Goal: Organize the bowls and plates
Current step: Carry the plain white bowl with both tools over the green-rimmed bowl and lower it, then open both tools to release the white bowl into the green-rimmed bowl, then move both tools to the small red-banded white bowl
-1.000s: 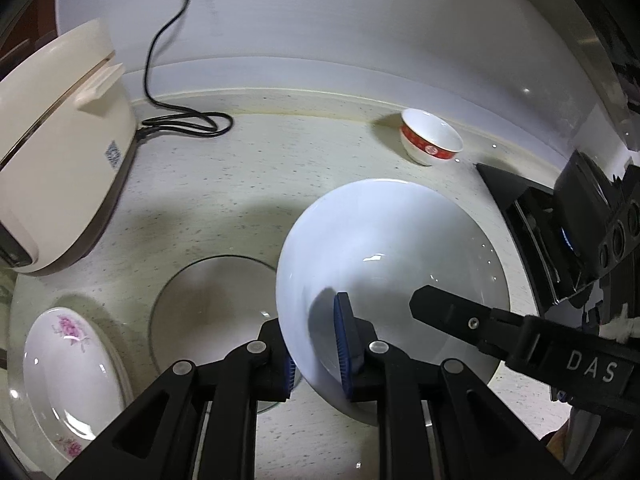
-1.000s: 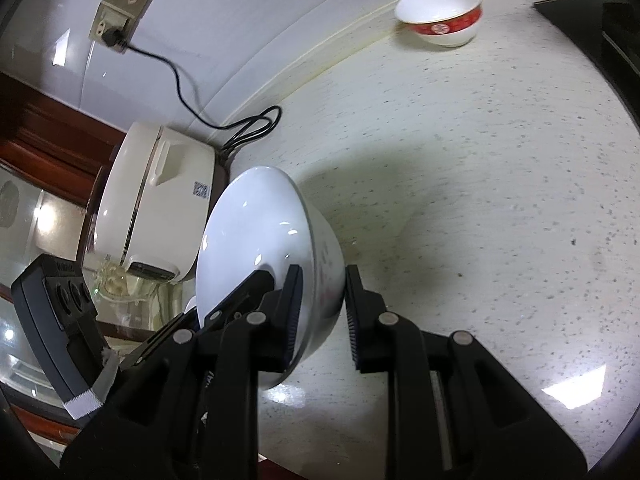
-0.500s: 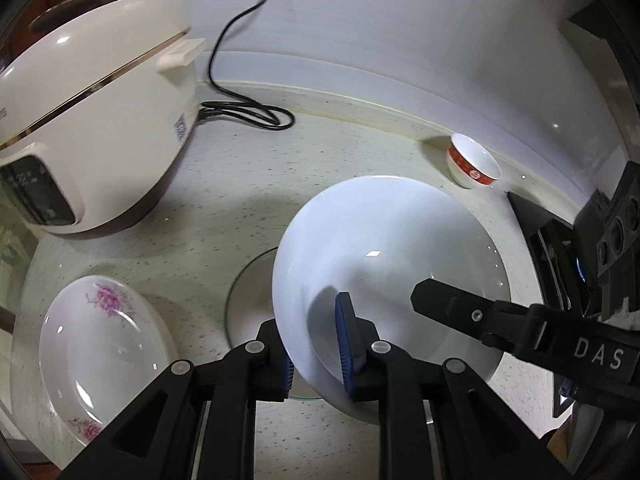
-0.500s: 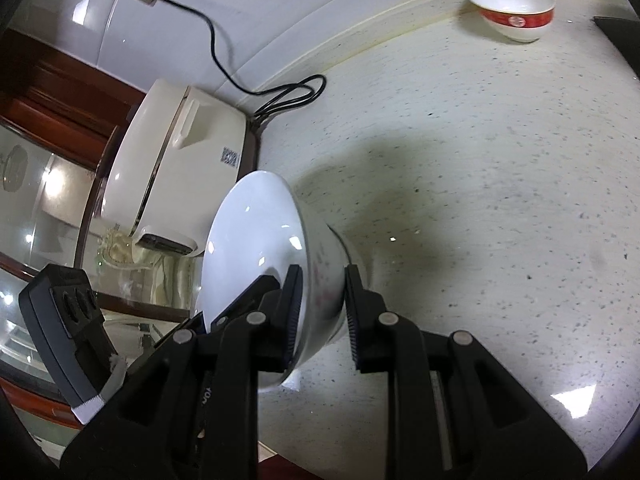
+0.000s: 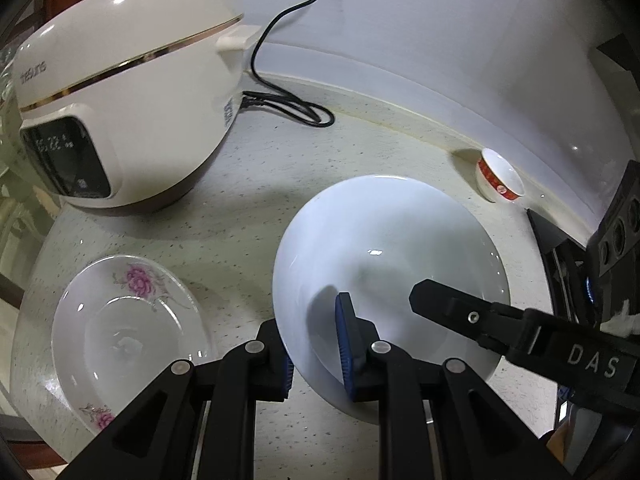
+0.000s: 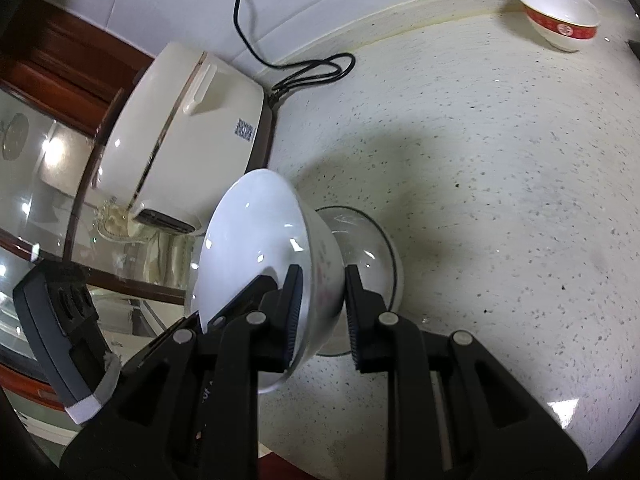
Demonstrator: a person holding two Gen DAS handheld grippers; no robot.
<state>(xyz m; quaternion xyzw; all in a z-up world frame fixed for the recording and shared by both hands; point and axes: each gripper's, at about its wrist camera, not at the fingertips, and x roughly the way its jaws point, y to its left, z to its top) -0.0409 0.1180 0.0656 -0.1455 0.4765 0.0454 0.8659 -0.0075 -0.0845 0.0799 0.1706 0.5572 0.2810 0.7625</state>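
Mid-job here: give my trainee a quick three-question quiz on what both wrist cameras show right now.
1. True or false: both hand-held grippers clamp the rim of the large white bowl.
2. Which dish lies left of that bowl in the left wrist view? A) the floral plate B) a metal pot C) a blue mug
3. Fill in: the small red-banded bowl stands near the ____.

Key: 1 true: the left hand-held gripper and the right hand-held gripper each pinch the rim. 2 A. 3 wall.
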